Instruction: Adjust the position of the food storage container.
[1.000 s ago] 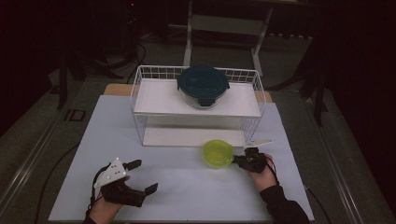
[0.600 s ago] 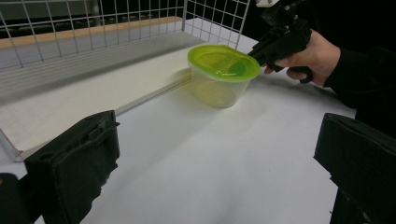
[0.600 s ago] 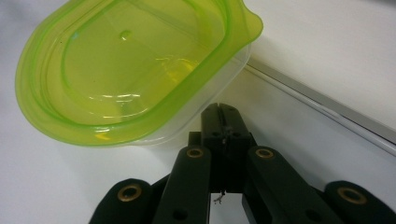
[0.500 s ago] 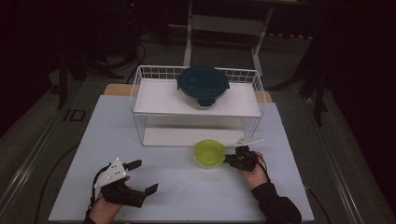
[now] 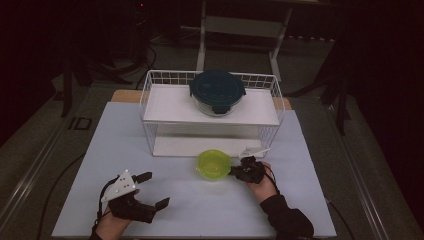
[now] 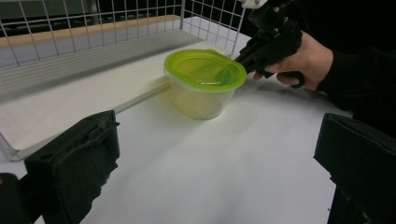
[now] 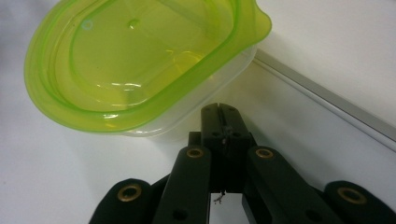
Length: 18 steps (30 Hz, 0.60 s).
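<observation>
A clear plastic container with a lime-green lid (image 5: pixel 214 164) stands on the white table just in front of the wire rack; in the left gripper view the container (image 6: pixel 204 81) sits ahead of the jaws, and in the right gripper view the container (image 7: pixel 140 65) lies at the top. My right gripper (image 5: pixel 236 172) is shut, its joined tips (image 7: pixel 219 112) against the container's right side under the lid rim, nothing between them. My left gripper (image 5: pixel 154 190) rests near the table's front left, open and empty, jaws wide apart (image 6: pixel 219 135).
A white wire rack (image 5: pixel 150 107) with an upper and a lower shelf stands at the back of the table. On its upper shelf sits a round glass container with a dark teal lid (image 5: pixel 217 90). Table edges lie close beside both hands.
The right gripper and the green-lidded container have slid left together along the front of the rack. The left gripper has stayed where it was.
</observation>
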Tool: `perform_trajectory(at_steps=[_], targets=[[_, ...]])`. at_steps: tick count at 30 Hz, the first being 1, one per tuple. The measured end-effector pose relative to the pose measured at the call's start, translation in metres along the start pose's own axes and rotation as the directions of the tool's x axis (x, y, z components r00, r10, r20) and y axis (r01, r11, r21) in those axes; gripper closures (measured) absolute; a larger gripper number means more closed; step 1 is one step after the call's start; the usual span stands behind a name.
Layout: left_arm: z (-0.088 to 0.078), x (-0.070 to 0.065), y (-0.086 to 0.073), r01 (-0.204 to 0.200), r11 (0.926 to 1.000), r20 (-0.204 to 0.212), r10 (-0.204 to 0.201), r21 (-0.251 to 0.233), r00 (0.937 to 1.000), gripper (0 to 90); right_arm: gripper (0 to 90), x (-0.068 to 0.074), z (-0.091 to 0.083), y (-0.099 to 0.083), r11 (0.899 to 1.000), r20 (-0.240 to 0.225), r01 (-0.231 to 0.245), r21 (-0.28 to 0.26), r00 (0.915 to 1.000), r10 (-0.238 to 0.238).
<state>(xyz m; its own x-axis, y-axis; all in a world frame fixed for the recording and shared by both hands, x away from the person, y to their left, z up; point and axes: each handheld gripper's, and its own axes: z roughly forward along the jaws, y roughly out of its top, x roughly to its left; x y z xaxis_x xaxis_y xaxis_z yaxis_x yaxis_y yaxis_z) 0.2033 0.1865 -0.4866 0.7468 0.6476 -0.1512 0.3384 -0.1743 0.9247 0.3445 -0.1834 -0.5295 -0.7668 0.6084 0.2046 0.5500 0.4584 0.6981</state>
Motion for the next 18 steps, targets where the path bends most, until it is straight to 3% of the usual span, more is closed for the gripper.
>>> perform_trajectory(at_steps=[18], targets=[[-0.001,0.000,0.000,0.003,1.0000,0.002,-0.003,-0.005,1.0000,0.0,90.0,0.015,0.020,0.011,1.000,-0.036,0.023,0.016,0.9991,-0.023]])
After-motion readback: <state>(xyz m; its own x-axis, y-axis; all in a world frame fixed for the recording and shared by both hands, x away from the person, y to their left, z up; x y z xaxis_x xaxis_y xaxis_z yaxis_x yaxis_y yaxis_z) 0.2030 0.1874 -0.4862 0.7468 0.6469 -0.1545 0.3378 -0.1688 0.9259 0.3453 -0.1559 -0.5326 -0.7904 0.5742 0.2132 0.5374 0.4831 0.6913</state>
